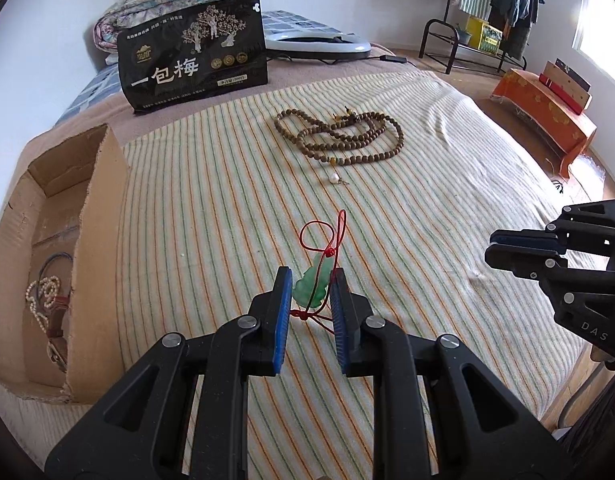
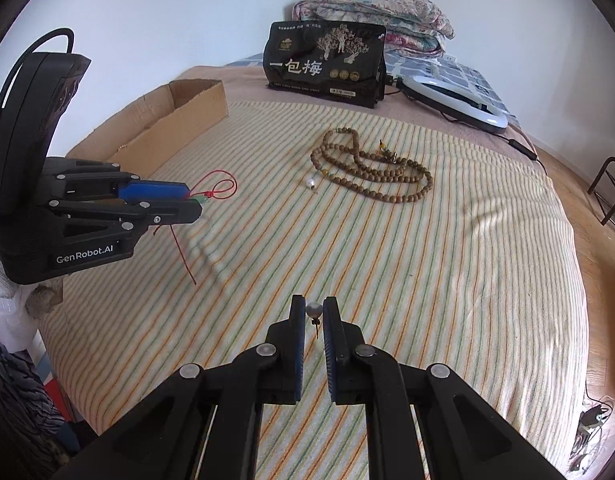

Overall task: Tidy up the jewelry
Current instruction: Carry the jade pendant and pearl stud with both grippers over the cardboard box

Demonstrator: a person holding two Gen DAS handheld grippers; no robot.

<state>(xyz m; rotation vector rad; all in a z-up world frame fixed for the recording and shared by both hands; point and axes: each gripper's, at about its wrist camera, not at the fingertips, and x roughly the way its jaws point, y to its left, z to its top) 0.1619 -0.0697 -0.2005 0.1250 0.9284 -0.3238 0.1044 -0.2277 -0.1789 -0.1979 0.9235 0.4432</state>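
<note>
Left fingers [image 1: 309,280] clamp the jade pendant [image 1: 313,286]; right fingers [image 2: 314,310] pinch a pearl earring [image 2: 314,311].

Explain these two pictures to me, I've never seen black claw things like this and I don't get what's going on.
Those claws are tools a person holds, one per hand, each with a camera looking along its fingers. One picture comes from each camera. The left hand-held gripper pinches a green pendant on a red cord. The right hand-held gripper pinches a pearl earring. On the striped bedspread lie a brown bead necklace and another pearl earring. A cardboard box beside them already holds jewelry.
</note>
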